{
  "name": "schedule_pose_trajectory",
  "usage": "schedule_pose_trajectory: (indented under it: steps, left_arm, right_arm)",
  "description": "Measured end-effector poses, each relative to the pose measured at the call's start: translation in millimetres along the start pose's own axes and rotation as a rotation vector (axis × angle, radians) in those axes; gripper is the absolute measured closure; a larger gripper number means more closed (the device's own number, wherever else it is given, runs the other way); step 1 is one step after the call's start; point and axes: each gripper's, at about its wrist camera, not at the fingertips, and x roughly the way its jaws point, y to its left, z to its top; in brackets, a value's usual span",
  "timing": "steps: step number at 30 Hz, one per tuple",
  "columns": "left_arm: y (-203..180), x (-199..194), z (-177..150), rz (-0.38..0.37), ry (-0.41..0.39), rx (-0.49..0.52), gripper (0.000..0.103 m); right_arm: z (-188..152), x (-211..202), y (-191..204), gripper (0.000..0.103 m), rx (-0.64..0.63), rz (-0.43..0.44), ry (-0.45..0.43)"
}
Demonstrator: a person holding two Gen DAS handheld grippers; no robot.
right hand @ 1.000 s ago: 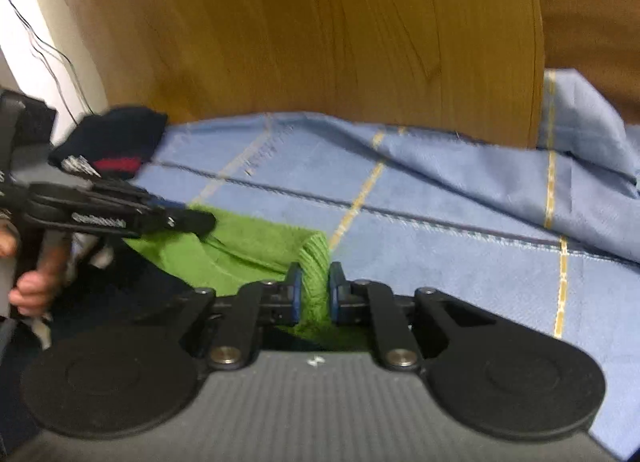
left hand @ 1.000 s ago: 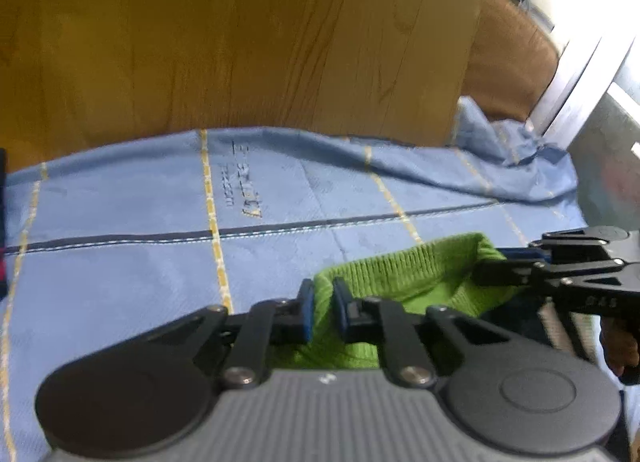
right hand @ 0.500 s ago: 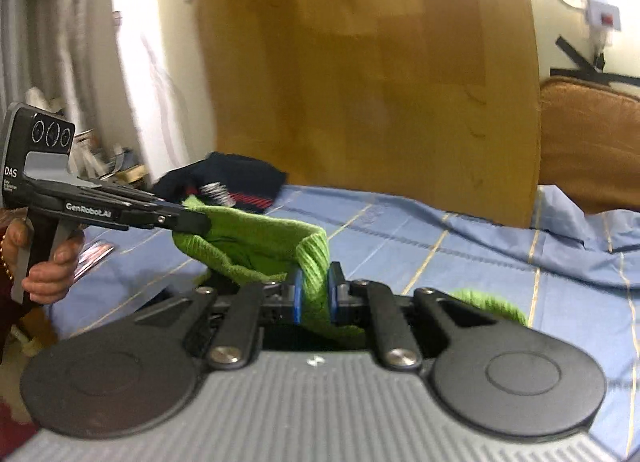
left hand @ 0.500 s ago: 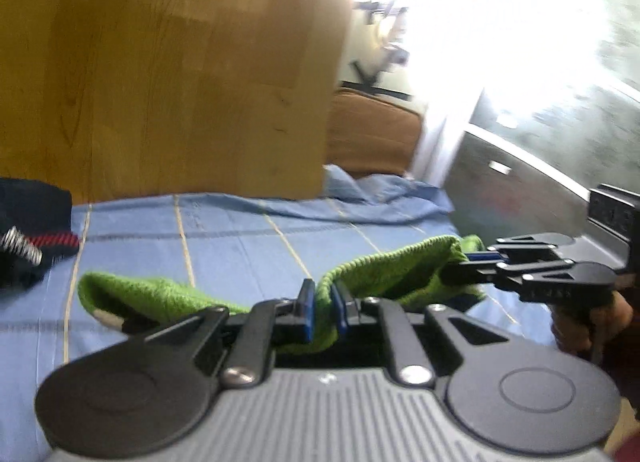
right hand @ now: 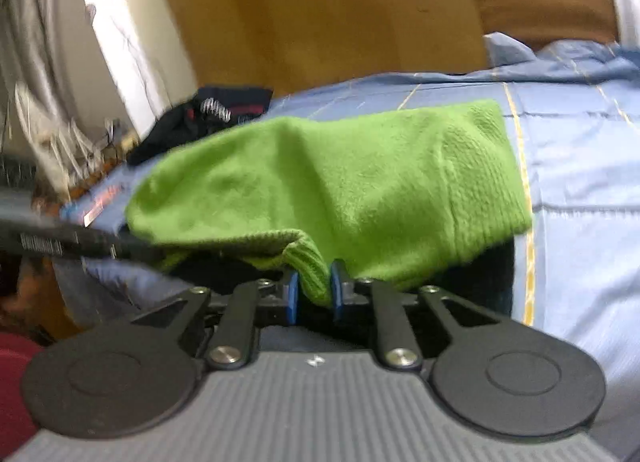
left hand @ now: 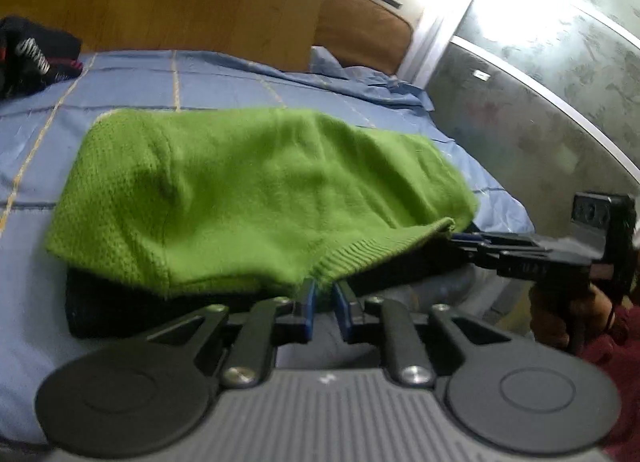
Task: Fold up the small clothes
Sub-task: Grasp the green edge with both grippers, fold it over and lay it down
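Since the earlier frames, the green knitted garment (left hand: 256, 190) has gone from a bunched strip hanging between both grippers to a sheet spread flat over the blue bedsheet (left hand: 168, 78).

Left gripper (left hand: 323, 304): jaws narrow, just been opening, with the ribbed hem between the blue pads; whether the pads press the hem cannot be told. Right gripper (right hand: 312, 296): jaws slightly wider, just been opening, a fold of the ribbed hem between the pads and touching them. Both grippers sit at the near hem, one at each end. A dark garment (right hand: 208, 118) lies on the sheet beyond the green one, near the wooden headboard (right hand: 320, 14). A hand (left hand: 560, 314) holds the right gripper's handle.
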Motion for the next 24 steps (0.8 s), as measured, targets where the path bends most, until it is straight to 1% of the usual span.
schedule_pose_trajectory:
  steps: [1, 3, 4, 6, 7, 9, 10, 11, 12, 13, 14, 16, 17, 18, 19, 20, 21, 22, 23, 24]
  left_arm:
    - [-0.6, -7.9, 2.4, -0.008, -0.017, 0.021, 0.087]
    - [5.5, -30.2, 12.1, -0.024, -0.086, 0.044, 0.078]
    - [10.8, -43.0, 16.6, -0.028, -0.131, 0.036, 0.077]
    - [24.2, -59.9, 29.5, -0.032, -0.210, -0.015, 0.076]
    - [34.6, -63.2, 39.2, -0.037, -0.242, -0.059, 0.077]
    - [52.1, -55.3, 58.2, -0.045, -0.278, -0.135, 0.079]
    - [58.3, -47.4, 65.5, -0.031, -0.292, -0.154, 0.079]
    - [64.8, -40.3, 71.4, -0.010, -0.297, -0.171, 0.081]
    - [70.9, -28.1, 76.9, 0.011, -0.291, -0.196, 0.082]
    - [76.4, -16.8, 79.2, 0.021, -0.279, -0.217, 0.083]
    - [82.0, -6.8, 78.8, 0.030, -0.264, -0.235, 0.085]
    - [89.5, 12.0, 76.9, 0.062, -0.220, -0.257, 0.085]
    - [91.6, 17.5, 73.3, 0.076, -0.205, -0.259, 0.086]
    - [90.3, 19.7, 66.2, 0.091, -0.197, -0.248, 0.086]
    - [90.2, 23.1, 63.5, 0.116, -0.192, -0.226, 0.086]
    - [88.7, 25.4, 60.1, 0.154, -0.188, -0.196, 0.087]
    - [87.2, 25.9, 57.2, 0.189, -0.184, -0.174, 0.090]
    - [89.1, 28.6, 53.9, 0.218, -0.177, -0.154, 0.095]
    - [90.1, 29.9, 50.2, 0.233, -0.178, -0.148, 0.097]
    - [95.3, 29.9, 46.9, 0.212, -0.190, -0.154, 0.097]
  right_arm:
    - [3.0, -7.1, 1.0, 0.069, -0.020, 0.034, 0.003]
    - [11.2, -21.1, -1.8, 0.068, -0.043, 0.131, 0.006]
    - [16.0, -28.8, -1.0, 0.068, -0.060, 0.150, -0.013]
    - [32.7, -39.5, -0.2, 0.068, -0.075, 0.135, -0.074]
    - [43.6, -38.2, -1.3, 0.068, -0.057, 0.122, -0.100]
    - [66.0, -22.4, 2.9, 0.068, -0.028, 0.080, -0.140]
    - [75.0, -8.6, 8.6, 0.068, -0.030, 0.039, -0.149]
    - [82.0, 6.7, 15.2, 0.068, -0.038, 0.001, -0.153]
    - [88.2, 23.3, 23.4, 0.068, -0.057, -0.013, -0.159]
    - [91.0, 38.3, 30.2, 0.068, -0.073, -0.007, -0.165]
    - [95.2, 56.0, 33.9, 0.068, -0.075, -0.001, -0.152]
    - [99.8, 86.3, 39.6, 0.070, -0.065, 0.003, -0.109]
    - [98.0, 96.2, 41.6, 0.071, -0.077, -0.008, -0.095]
    - [95.1, 103.5, 42.9, 0.074, -0.094, -0.027, -0.078]
    - [89.6, 107.1, 43.3, 0.077, -0.097, -0.032, -0.047]
    - [83.7, 111.0, 36.8, 0.079, -0.085, -0.018, -0.002]
    - [74.3, 111.6, 31.7, 0.081, -0.074, -0.008, 0.034]
    - [64.3, 105.3, 26.3, 0.083, -0.071, 0.002, 0.036]
    - [57.4, 92.5, 21.1, 0.084, -0.058, 0.025, 0.011]
    - [52.4, 81.3, 15.3, 0.084, -0.021, 0.044, 0.005]
